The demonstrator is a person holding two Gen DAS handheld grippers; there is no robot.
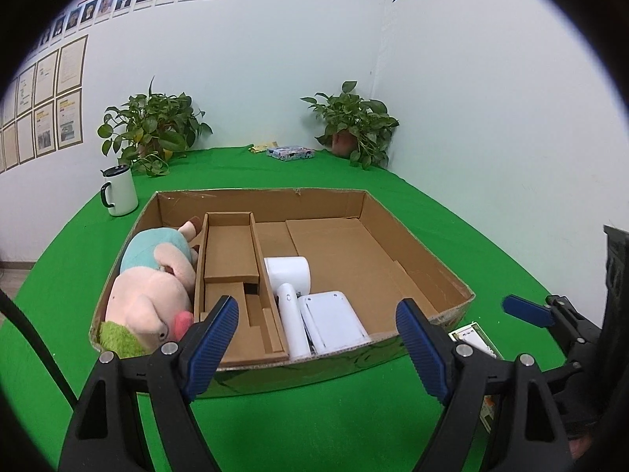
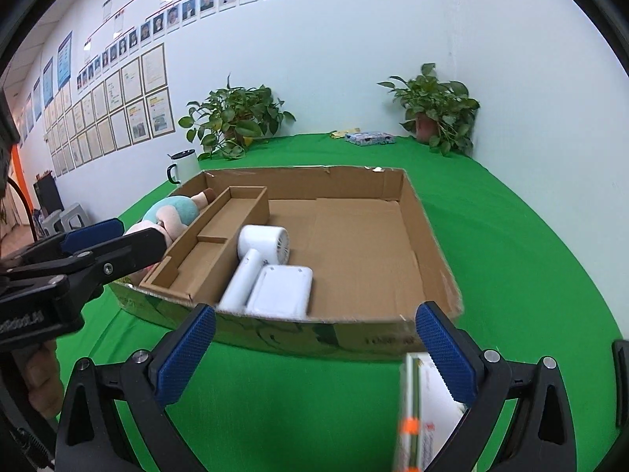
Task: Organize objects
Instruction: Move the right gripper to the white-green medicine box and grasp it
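Observation:
A shallow cardboard box (image 1: pixel 432 271) (image 2: pixel 428 236) lies on the green table. In it lie a pink plush pig (image 1: pixel 153 295) (image 2: pixel 173 212) at the left, a white hair dryer (image 1: pixel 289 279) (image 2: pixel 259 251) and a white flat device (image 1: pixel 334 320) (image 2: pixel 281 289) in the middle. My left gripper (image 1: pixel 316 338) is open and empty just before the box's near wall. My right gripper (image 2: pixel 314 350) is open in front of the box. A small white medicine box (image 2: pixel 422 413) (image 1: pixel 475 338) stands against its right finger, blurred.
A white mug (image 1: pixel 120 190) (image 2: pixel 182 167) stands left of the box. Two potted plants (image 1: pixel 151 129) (image 1: pixel 354 124) stand at the wall, with a tissue pack (image 1: pixel 291 152) between them. Cardboard dividers (image 1: pixel 232 251) split the box's left part. Walls close the back and right.

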